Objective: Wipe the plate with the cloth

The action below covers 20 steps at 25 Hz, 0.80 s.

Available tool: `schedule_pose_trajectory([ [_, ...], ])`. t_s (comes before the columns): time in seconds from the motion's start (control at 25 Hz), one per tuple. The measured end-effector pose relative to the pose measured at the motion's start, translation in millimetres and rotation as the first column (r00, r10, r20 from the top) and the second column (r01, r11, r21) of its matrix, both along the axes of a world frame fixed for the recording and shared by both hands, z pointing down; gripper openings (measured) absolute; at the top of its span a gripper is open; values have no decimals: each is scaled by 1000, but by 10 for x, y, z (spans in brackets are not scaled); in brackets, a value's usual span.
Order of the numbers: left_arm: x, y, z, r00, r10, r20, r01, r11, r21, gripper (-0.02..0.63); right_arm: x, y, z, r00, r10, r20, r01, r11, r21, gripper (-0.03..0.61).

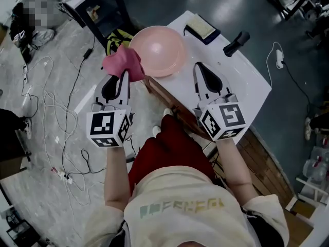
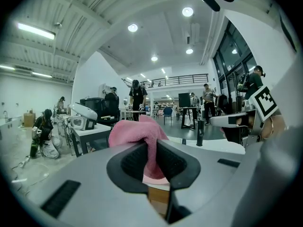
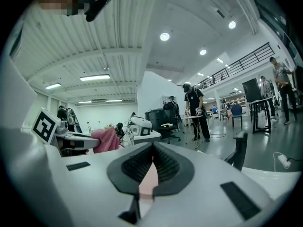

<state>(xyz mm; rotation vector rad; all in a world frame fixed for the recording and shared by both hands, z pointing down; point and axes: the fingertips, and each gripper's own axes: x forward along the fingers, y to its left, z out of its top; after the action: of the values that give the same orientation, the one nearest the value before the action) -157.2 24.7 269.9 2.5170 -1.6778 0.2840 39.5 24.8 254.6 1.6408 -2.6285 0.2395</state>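
The pink plate [image 1: 157,50] sits at the far left corner of the white worktop [image 1: 234,84], close to its edge. Your left tool [image 1: 125,75] pinches the pink cloth [image 1: 123,62], which bunches out past the jaw tips and touches the plate's near-left rim. Your right tool [image 1: 198,67] hangs just right of the plate, jaws pressed together at the tips with nothing between them. In the right gripper view a sliver of pink shows through the gap behind them.

The only clear markings are the black-and-white square markers on each tool's cube. The print across your shirt is too blurred to read.

A pad [image 1: 201,27] and a black handle [image 1: 236,42] lie at the worktop's far side. Cables [image 1: 51,112] trail over the grey floor on the left. The gripper views show a tall hall with ceiling lights, a railed balcony and people standing among tables.
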Motion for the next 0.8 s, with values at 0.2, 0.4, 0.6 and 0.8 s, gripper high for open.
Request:
schedule_pose_trajectory([
  [0.2,-53,131,-92,1000,-7,6,7,1000,19,61,-38,124,-72,1000,-10,-12,11,1000,14,38],
  [0.4,-157,256,-159,1000,-18,1,18,999,35,61,-67,236,-124,1000,-8,8,7,1000,21,38],
  [0.6,-233,349,-216,999,-31,-13,31,999,41,61,-90,284,-209,1000,-9,17,8,999,35,38],
  [0.8,-243,377,-227,999,-32,-14,33,998,47,61,-91,273,-214,1000,-10,17,9,999,45,38],
])
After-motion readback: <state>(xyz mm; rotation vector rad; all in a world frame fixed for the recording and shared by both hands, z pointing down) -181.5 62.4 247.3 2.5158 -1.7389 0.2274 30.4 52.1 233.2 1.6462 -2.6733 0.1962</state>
